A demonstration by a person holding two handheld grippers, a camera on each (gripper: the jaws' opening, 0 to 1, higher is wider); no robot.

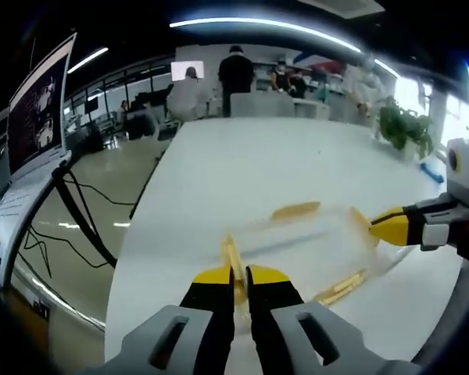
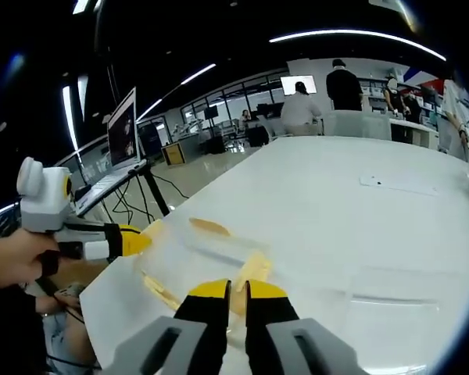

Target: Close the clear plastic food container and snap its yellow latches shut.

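1. The clear plastic food container (image 1: 313,250) is sitting on the white tabletop (image 1: 281,164), near the tabletop's near edge, with a claw working at each end of it.
2. The left claw (image 1: 240,275) is reaching in from the bottom of the left gripper view — its yellow-tipped jaws are standing almost together, only a thin slit between them, and the yellow latch (image 1: 231,262) at the container's near end is sitting right in that slit. The jaws are looking pinched onto it.
3. In that same view the right claw (image 1: 375,223) is coming in from the right, its yellow tip pressing against the container's far end beside another yellow latch (image 1: 363,225); whether those jaws are gripping anything I cannot tell from this angle.
4. Two more yellow latches are showing on the long sides — one on the far side (image 1: 295,210), one on the near side (image 1: 342,286).
5. Switching to the right gripper view: the right claw (image 2: 238,291) has its jaws nearly closed as well, and a yellow latch (image 2: 252,273) is lying in the narrow gap between the tips.
6. The left claw (image 2: 144,239) is entering there from the left, held by a person's hand (image 2: 14,258), its yellow tip touching the container (image 2: 219,246) at the opposite end.
7. In the background, a laptop (image 2: 123,133) is perched on a stand beside the tabletop, and several people (image 1: 236,72) are standing at the far end of the room.
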